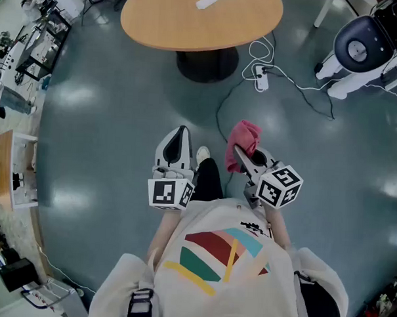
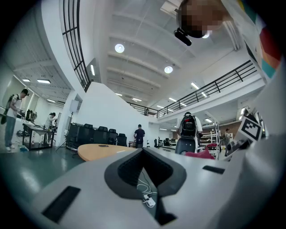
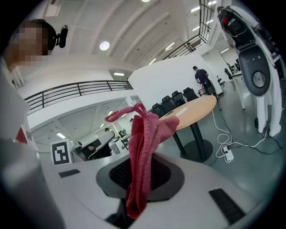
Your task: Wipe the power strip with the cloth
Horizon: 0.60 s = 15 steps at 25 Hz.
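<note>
left gripper (image 1: pixel 181 130) jaws together | right gripper (image 1: pixel 239 152) jaws clamp cloth (image 1: pixel 246 135) | power strip (image 1: pixel 262 79) seemingly points toward table (image 1: pixel 162 18)

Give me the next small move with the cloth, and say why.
Probably step forward and lower the right gripper toward the power strip. The cloth is clamped in its jaws, but the strip lies on the floor beside the round table, well ahead of both grippers. The left gripper is shut and empty.
</note>
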### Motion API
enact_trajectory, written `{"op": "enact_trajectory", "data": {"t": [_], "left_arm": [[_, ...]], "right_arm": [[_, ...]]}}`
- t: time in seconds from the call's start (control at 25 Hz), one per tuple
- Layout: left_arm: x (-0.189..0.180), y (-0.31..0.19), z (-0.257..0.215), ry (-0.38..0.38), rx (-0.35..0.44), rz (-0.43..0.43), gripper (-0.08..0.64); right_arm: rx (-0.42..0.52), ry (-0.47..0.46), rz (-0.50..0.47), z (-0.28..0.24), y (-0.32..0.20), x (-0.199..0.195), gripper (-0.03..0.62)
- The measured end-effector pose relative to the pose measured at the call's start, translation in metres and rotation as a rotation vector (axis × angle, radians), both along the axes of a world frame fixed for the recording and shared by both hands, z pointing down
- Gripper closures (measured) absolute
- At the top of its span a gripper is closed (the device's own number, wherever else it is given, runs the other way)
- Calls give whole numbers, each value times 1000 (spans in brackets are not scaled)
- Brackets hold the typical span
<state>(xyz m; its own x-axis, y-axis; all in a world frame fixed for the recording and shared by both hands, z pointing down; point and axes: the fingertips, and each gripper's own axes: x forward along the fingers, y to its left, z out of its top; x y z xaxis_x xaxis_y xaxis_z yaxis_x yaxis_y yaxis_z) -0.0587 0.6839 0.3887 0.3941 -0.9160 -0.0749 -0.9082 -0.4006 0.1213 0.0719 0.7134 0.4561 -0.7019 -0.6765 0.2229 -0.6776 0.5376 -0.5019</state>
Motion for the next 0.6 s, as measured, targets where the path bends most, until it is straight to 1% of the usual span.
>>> {"op": "enact_trajectory", "data": {"t": [0.08,0.2,0.32,0.4,0.52,0.6], "left_arm": [[-17,-49,0,9,2,18,513],[-43,-122,0,10,-21,27,511],[-68,-193,-12,-1,-29,35,511],[-82,-235,-23,-11,-30,56,509],[-90,-287,-22,-57,-54,99,487],[-79,-321,-7,-89,-75,122,455]], "right_arm": [[-3,11,-9,-1,-51,-20,552],[-13,42,-32,-8,-121,-49,554],[-2,76,-61,-26,-182,-75,554],[-3,78,-53,-37,-215,-89,553],[-35,97,2,-33,-258,-90,554],[-41,152,42,-17,-285,-67,553]]}}
